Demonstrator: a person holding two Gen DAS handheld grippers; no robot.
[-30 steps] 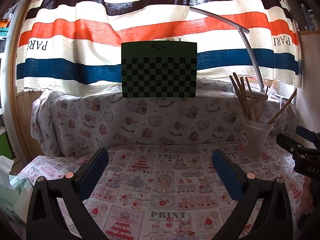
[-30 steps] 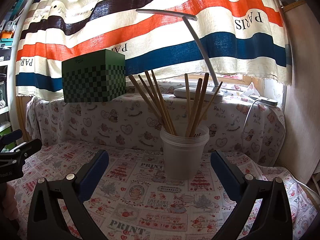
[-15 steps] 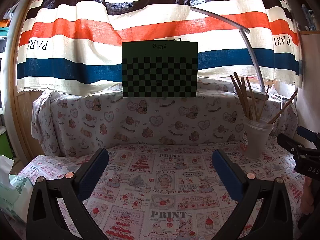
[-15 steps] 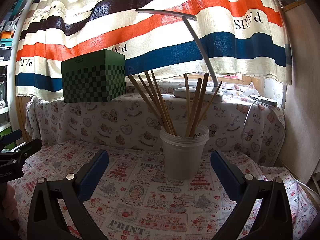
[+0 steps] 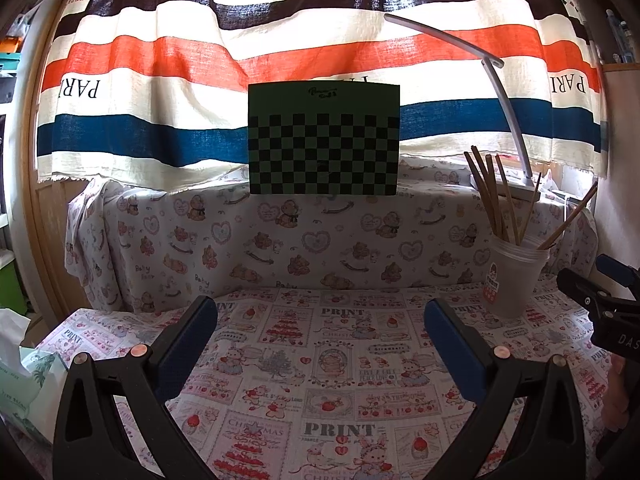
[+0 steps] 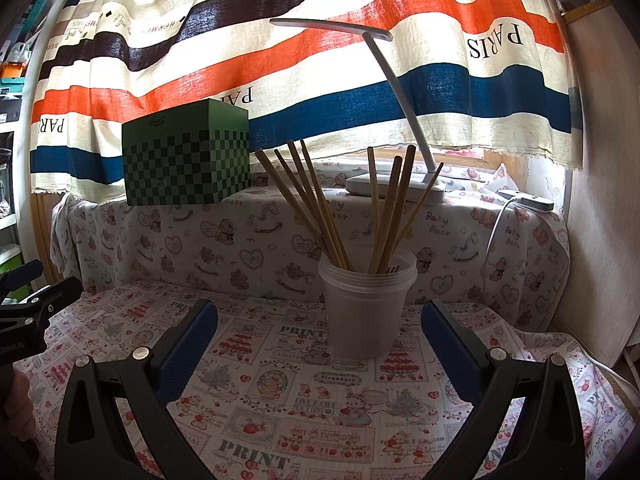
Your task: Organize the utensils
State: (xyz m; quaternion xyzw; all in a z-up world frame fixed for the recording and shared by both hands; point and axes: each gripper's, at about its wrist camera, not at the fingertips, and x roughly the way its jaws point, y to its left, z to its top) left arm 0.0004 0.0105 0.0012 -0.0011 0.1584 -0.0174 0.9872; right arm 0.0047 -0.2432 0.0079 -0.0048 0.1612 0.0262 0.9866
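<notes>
A patterned tablecloth (image 6: 320, 408) is spread beneath both grippers. Straight ahead of the right gripper (image 6: 319, 320), just beyond its widely parted, empty jaws, a translucent cup (image 6: 367, 304) is seen upright. The chopsticks (image 6: 320, 208) are held in it, their long axes near vertical and fanned outward. From the left gripper (image 5: 320, 320), also spread and empty, the cup is placed far to the right, so the right gripper is judged nearer.
</notes>
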